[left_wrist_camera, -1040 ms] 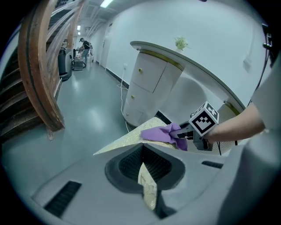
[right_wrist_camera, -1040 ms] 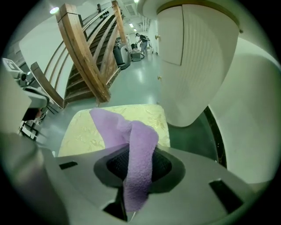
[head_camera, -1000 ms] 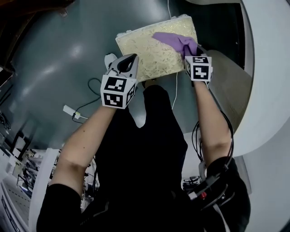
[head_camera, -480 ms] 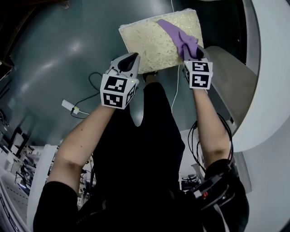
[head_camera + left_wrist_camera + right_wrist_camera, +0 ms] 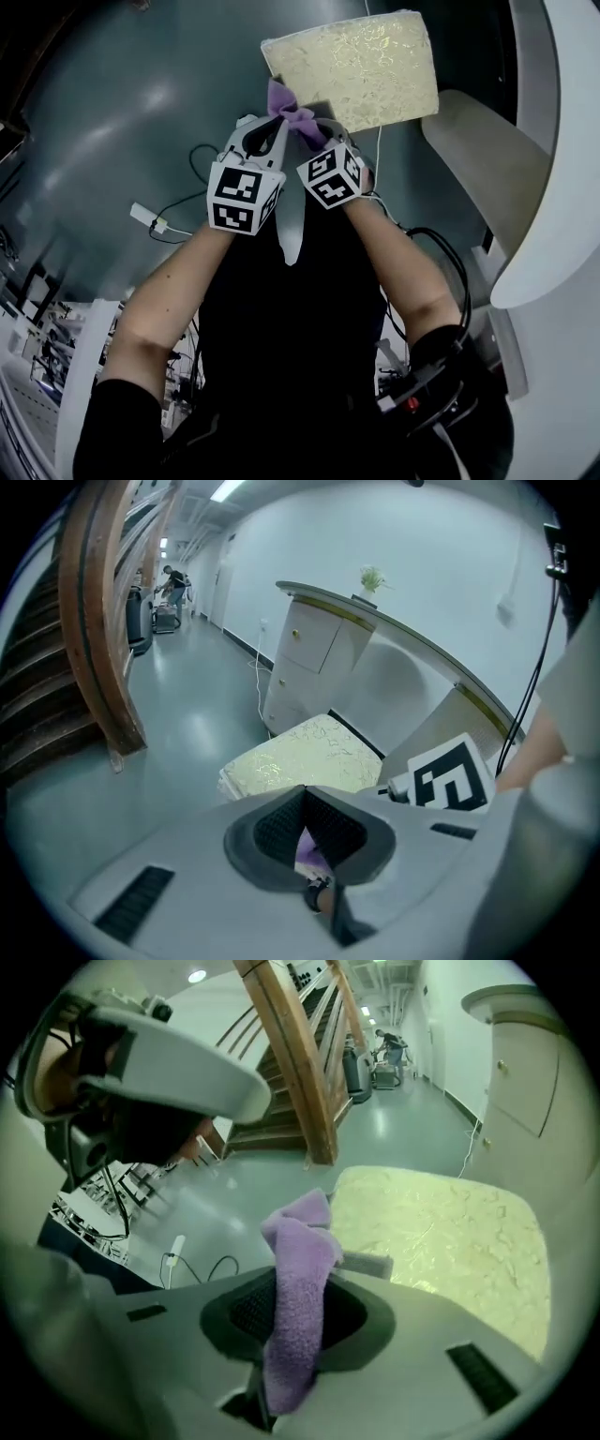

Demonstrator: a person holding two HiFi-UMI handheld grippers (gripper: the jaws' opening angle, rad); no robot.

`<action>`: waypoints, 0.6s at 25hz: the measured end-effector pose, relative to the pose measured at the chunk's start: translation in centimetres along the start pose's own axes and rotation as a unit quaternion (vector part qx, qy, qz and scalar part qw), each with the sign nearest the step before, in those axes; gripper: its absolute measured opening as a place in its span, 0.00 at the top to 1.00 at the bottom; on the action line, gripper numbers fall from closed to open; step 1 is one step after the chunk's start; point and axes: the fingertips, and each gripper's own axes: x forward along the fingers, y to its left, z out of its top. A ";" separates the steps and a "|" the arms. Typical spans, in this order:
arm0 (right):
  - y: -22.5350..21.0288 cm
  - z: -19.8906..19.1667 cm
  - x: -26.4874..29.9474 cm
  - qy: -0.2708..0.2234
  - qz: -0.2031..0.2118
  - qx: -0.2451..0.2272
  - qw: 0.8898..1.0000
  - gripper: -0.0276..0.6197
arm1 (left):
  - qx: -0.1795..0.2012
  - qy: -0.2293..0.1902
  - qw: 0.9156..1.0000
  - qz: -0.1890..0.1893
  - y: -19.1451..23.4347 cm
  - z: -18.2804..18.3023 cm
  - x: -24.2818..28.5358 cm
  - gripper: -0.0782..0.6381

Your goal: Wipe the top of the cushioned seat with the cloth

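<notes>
Seat: the cushioned seat [image 5: 352, 70] sits on the floor [image 5: 141, 94] at the 12 o'clock edge of the head view. Its pale patterned top is fully exposed, with nothing resting on it.

Cloth: the purple cloth [image 5: 292, 108] is off the seat. It hangs in the air just past the seat's near-left corner, at about 7 o'clock from the seat's centre.

Change: a second ago the cloth lay on the seat's right side under the right gripper. It is now lifted clear and drawn back toward the person, beside the left gripper.

Meaning: in my judgement the wiping contact is broken. Either a stroke has ended or the cloth is being re-gathered. No frame shows whether the top is fully covered.

Right gripper: the right gripper [image 5: 317, 136] has its jaws clamped on the cloth's middle. The free end stands up past the tips, and the seat lies at 2 o'clock of the jaws in its own view.

Left gripper: the left gripper [image 5: 267, 131] has its jaws closed together and holds nothing. A sliver of purple shows beyond them, and the cloth lies just beside its tips at 2 o'clock.

Spacing: the two grippers are nearly touching, and both are short of the seat's near edge.
</notes>
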 end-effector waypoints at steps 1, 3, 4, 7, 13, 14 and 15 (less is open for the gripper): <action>0.6 -0.8 0.6 0.009 0.004 0.001 1.000 0.82 | -0.001 0.004 1.000 0.000 0.0 -0.7 -0.3 0.89; 0.3 -1.8 1.3 0.015 0.006 0.012 1.000 0.82 | -0.003 0.013 1.000 -0.002 0.0 -1.9 -0.4 0.89; -0.1 -1.9 1.4 0.012 0.006 0.017 1.000 0.82 | -0.005 0.017 1.000 -0.004 -0.1 -2.4 -0.3 0.89; -1.3 -1.8 0.9 -0.001 0.002 0.023 1.000 0.82 | -0.020 0.024 0.999 -0.009 -0.4 -3.3 -0.2 0.89; -5.5 -2.9 -1.0 -0.006 -0.026 0.056 0.998 0.82 | -0.019 0.015 1.000 -0.020 -2.2 -2.3 0.4 0.89; -6.2 -3.1 -1.2 -0.007 -0.029 0.059 0.998 0.82 | -0.019 0.013 1.000 -0.019 -2.3 -1.9 0.7 0.89; -6.8 -3.3 -1.4 -0.008 -0.032 0.062 0.998 0.82 | -0.018 0.012 1.000 -0.019 -2.4 -1.6 1.0 0.89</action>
